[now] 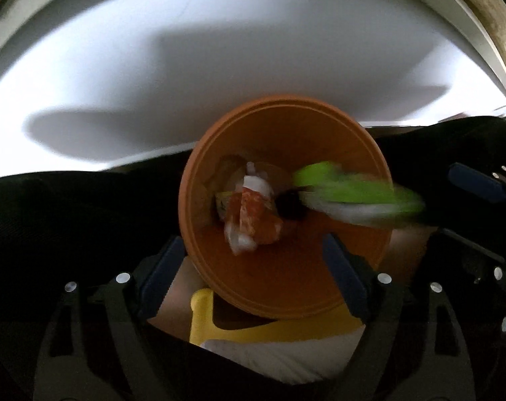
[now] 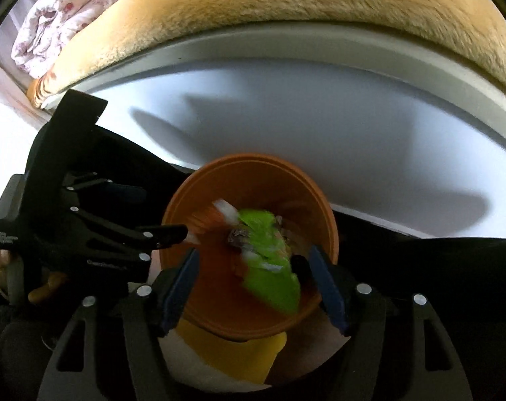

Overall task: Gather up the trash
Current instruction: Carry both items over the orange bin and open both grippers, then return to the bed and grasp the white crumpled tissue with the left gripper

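An orange bin [image 1: 286, 287] stands below both grippers, its mouth facing up; it also shows in the right wrist view [image 2: 219, 314]. Inside lie an orange-and-white wrapper [image 1: 253, 217] and other scraps. A bright green wrapper [image 1: 353, 193] is blurred over the bin's right rim; in the right wrist view the green wrapper [image 2: 269, 260] is in the bin mouth, free of my fingers. My left gripper [image 1: 253, 267] is open with the bin between its fingers. My right gripper [image 2: 256, 284] is open above the bin.
A yellow object [image 1: 203, 314] and something white [image 1: 279, 357] lie under the bin. Black fabric [image 1: 69, 217] surrounds it. A white surface [image 1: 219, 67] lies beyond, then a tan blanket [image 2: 286, 0] and a floral quilt [image 2: 59, 10].
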`<state>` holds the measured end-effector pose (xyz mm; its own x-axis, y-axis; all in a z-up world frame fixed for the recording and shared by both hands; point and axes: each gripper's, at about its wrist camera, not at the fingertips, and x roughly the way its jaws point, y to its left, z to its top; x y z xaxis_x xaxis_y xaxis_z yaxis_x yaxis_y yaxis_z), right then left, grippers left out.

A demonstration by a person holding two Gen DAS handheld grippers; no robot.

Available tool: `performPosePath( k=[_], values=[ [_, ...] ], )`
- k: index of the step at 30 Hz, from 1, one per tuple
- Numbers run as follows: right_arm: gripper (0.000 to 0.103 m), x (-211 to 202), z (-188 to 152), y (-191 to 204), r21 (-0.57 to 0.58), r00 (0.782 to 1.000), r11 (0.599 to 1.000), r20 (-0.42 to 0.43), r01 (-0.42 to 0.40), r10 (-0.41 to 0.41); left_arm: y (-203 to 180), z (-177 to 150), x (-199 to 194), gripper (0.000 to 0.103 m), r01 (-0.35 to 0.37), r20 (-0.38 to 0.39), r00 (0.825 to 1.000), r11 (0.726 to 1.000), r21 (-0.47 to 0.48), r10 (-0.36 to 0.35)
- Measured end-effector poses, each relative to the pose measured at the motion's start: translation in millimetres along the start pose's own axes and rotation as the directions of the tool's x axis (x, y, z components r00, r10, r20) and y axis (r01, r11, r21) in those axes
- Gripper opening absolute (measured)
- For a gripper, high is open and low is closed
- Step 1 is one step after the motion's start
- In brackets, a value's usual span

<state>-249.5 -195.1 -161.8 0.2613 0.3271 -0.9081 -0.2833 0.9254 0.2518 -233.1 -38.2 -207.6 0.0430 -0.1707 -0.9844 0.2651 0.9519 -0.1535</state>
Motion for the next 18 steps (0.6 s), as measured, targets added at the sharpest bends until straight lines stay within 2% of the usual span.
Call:
performPosePath(
  k=[9, 14, 16, 18],
  values=[
    [0.067, -28, -5, -18, 0.014, 0.998, 1.0, 0.052, 0.018, -0.018, 6, -1, -15, 0.083, 0.018, 0.031, 0.999, 1.0, -0.019, -0.018],
    [0.067, -60, 0, -21, -0.015, 0.991, 1.0, 0.133, 0.011, -0.009, 1, 10, -71, 0.083, 0.039, 0.115, 0.992, 0.998, 0.046, -0.044],
    [0.067, -71, 2, -22, -0.02, 0.986, 1.0, 0.17, -0.004, 0.007, 0, 13, -107, 0.083, 0.035, 0.186, 0.981, 0.994, 0.104, -0.054],
    [0.069, -86, 6, -24, -0.018, 0.974, 0.999, 0.224, -0.03, 0.033, -5, 21, -138, 0.083, -0.006, 0.264, 0.964, 0.989, 0.149, -0.034]
  ],
)
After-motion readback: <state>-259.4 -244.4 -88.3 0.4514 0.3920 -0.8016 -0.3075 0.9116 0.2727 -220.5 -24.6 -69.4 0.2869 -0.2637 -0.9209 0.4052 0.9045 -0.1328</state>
